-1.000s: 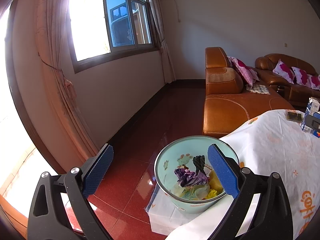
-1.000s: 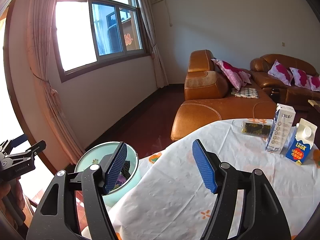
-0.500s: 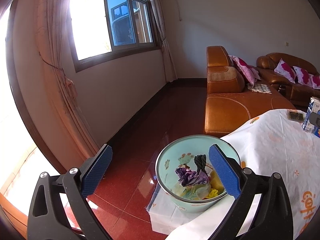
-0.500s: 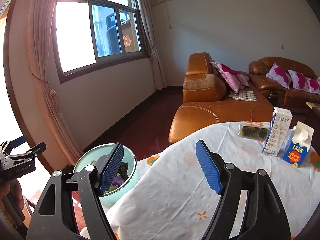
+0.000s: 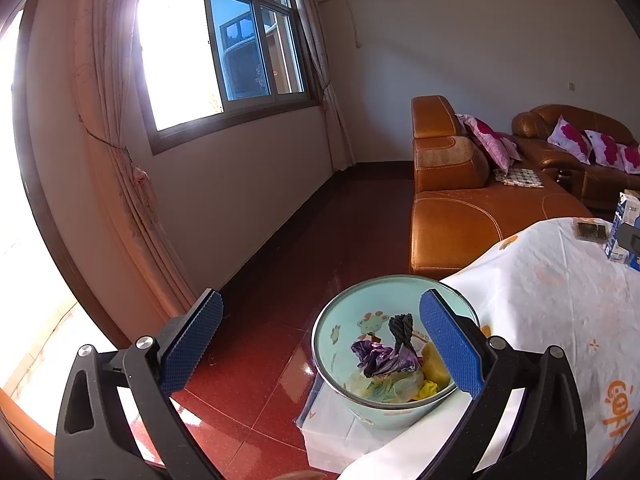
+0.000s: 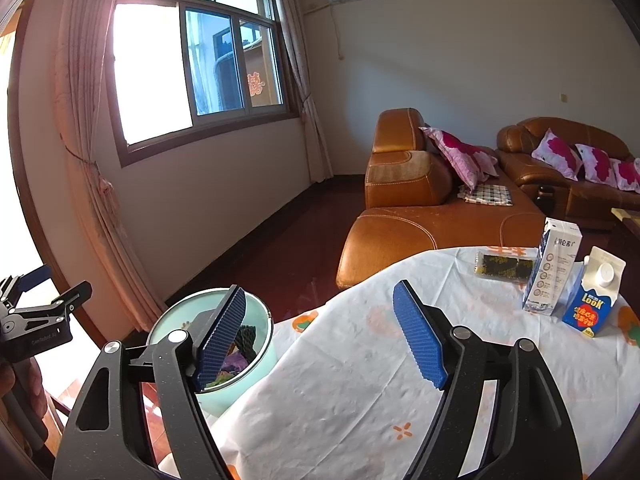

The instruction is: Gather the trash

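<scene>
A pale green bin [image 5: 344, 328] [image 6: 262, 332] stands beside the table's left edge, holding crumpled purple, yellow and dark wrappers [image 5: 382, 356]. On the white tablecloth [image 6: 360, 380] at the far right stand a tall white carton [image 6: 554, 270] and a blue carton [image 6: 592, 298], with a dark packet [image 6: 505, 266] lying behind them. My left gripper [image 5: 320, 342] is open above the floor and the bin, nothing between its blue pads. My right gripper [image 6: 320, 336] is open over the table's left edge, empty. The left gripper's black frame [image 6: 40, 316] shows at the far left.
An orange leather sofa [image 6: 424, 220] with pink cushions stands behind the table. A second sofa [image 6: 568, 168] lines the back wall. A window [image 5: 224, 52] and curtains [image 5: 116, 160] fill the left wall. Red tiled floor [image 5: 280, 300] lies between wall and sofa.
The right gripper's jaws have spread a little wider. Both views have shifted slightly; the bin and cartons stay where they were.
</scene>
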